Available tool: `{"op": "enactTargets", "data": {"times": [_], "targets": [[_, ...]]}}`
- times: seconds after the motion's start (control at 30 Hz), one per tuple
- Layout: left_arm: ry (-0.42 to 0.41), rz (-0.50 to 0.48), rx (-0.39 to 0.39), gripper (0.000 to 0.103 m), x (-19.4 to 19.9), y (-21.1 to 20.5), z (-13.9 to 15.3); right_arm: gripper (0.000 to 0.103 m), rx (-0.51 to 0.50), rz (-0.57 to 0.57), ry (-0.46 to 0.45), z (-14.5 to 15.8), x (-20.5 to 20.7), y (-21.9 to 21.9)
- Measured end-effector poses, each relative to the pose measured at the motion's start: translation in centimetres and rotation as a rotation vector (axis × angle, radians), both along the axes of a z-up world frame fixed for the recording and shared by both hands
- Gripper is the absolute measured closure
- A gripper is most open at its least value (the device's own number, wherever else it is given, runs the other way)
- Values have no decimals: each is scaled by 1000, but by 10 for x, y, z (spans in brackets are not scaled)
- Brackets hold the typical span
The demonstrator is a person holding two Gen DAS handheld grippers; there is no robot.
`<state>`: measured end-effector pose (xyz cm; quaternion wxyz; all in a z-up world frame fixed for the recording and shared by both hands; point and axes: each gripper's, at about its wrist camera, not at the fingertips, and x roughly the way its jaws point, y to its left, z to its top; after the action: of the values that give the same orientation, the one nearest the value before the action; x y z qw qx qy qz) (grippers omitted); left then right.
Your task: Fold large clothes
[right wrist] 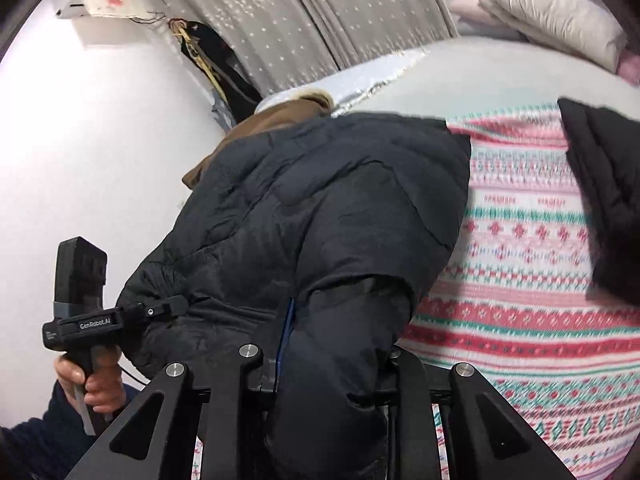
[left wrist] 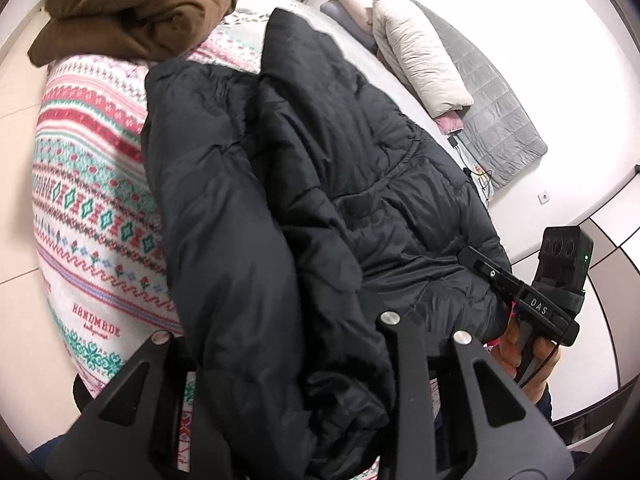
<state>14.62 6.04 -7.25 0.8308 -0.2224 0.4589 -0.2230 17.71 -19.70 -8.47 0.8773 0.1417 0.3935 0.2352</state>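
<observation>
So the one black puffer jacket (left wrist: 320, 168) is lying spread over the patterned blanket (left wrist: 92, 216) on the bed, and both tongs are biting into its near hem. In the left wrist view the left tongs (left wrist: 304, 360) are pinching a thick bunch of the dark fabric that is billowing up between the fingers. In the right wrist view the right tongs (right wrist: 328, 364) are doing the same, squeezing a padded fold near what looks like a cuff or hem band. Both are closed down narrow on cloth, not gaping.

Handling-wise, this thing is looking bulky but probably light: soft, quilted, full of air, with a slick shell. It is likely going to slump and slide rather than hold a crease, so grabbing at seams, the hem or the cuff band seems smarter than pinching puffy middle panels, which could slip out. Taking hold at two well-separated points along the edge should keep the fold from sagging in the middle.

Count: one black jacket being worked, one brown garment (left wrist: 132, 12) sitting bundled at the far end of the blanket, one blanket, two tongs, each in a person's hand. There is also one pale pillow (left wrist: 416, 60) lying on a grey quilted mat (left wrist: 496, 104) off to the side.
</observation>
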Motion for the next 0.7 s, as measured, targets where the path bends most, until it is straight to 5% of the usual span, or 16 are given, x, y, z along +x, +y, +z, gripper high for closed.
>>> {"op": "enactTargets", "data": {"times": [0.2,0.43,0.7], "targets": [[-30,10,-20,72,12,1,20,80,-17,-20,-84,25,4,-2],[-155,26,56,73,34,-1,71,80,-33,-41,-189,59,13,3],[-279,86,92,73,103,48,147,80,-18,-36,-350,130,77,37]]}}
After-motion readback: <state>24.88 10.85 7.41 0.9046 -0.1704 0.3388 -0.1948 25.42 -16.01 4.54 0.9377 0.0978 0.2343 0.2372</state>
